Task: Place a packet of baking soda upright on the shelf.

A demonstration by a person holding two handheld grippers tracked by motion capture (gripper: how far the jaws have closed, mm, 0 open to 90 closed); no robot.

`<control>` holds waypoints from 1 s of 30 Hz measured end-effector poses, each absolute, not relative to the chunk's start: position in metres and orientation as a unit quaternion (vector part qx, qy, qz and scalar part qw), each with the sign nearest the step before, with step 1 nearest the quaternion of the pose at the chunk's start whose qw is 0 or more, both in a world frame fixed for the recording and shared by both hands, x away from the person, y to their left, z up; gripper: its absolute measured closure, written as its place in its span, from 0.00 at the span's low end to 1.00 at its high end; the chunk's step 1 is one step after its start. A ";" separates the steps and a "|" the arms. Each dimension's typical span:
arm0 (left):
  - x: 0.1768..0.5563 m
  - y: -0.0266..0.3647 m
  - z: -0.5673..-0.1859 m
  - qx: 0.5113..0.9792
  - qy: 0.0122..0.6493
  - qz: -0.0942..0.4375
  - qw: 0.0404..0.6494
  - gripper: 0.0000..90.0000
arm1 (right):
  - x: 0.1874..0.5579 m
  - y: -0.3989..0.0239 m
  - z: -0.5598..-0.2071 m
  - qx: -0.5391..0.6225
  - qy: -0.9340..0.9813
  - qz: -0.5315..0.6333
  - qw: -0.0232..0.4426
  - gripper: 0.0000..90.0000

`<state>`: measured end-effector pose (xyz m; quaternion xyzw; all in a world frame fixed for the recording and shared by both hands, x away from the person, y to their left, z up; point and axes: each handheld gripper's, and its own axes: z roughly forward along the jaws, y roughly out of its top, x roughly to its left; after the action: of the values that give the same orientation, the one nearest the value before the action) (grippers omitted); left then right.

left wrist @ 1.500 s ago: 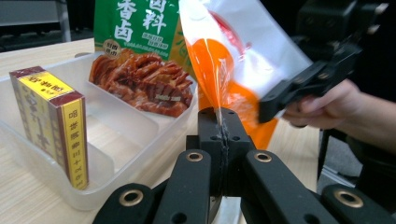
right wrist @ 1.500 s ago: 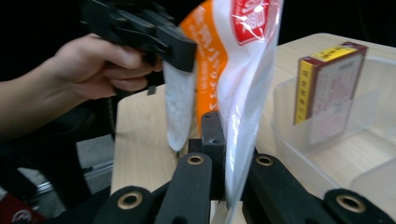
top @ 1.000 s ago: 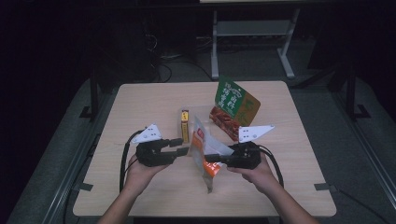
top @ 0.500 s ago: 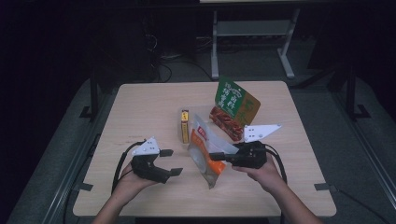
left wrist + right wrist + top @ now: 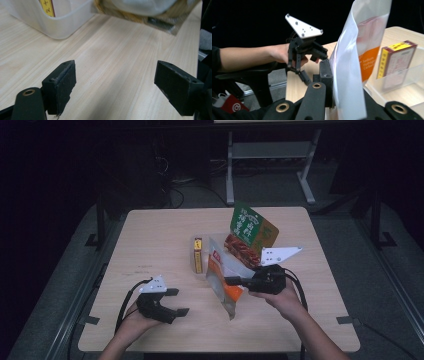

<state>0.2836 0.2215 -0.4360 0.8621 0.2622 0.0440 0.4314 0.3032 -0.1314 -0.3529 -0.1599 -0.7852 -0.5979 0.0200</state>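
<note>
Left tongs (image 5: 177, 302) lower left, just opened wide, empty above the tabletop (image 5: 150, 240); right tongs (image 5: 231, 281) at centre, pinching the pouch (image 5: 225, 275).

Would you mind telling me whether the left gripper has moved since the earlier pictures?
Yes. The left gripper has drawn back from the pouch toward the table's near edge, left of the clear box; its jaws have just been opening, nothing between them.

My left gripper (image 5: 177, 302) hung near the table's front edge, jaws just opened and empty, while my right gripper (image 5: 231, 281) was clamped tight.
</note>
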 end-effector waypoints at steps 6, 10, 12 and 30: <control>0.283 0.221 -0.439 0.862 0.268 0.036 0.428 0.18 | 0.316 -0.131 -0.342 -0.169 -0.783 -0.599 0.004 1.00; 0.283 0.220 -0.440 0.864 0.263 0.038 0.426 0.18 | 0.323 -0.130 -0.337 -0.175 -0.781 -0.599 -0.005 1.00; 0.282 0.219 -0.440 0.864 0.265 0.036 0.427 0.18 | 0.327 -0.129 -0.335 -0.178 -0.781 -0.599 -0.010 1.00; 0.283 0.217 -0.444 0.870 0.259 0.035 0.417 0.18 | 0.366 -0.123 -0.320 -0.212 -0.775 -0.594 -0.042 1.00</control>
<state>0.2829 0.2171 -0.4436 0.8704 0.2588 0.0345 0.4174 0.3659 -0.1226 -0.3204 -0.2124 -0.7750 -0.5936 -0.0424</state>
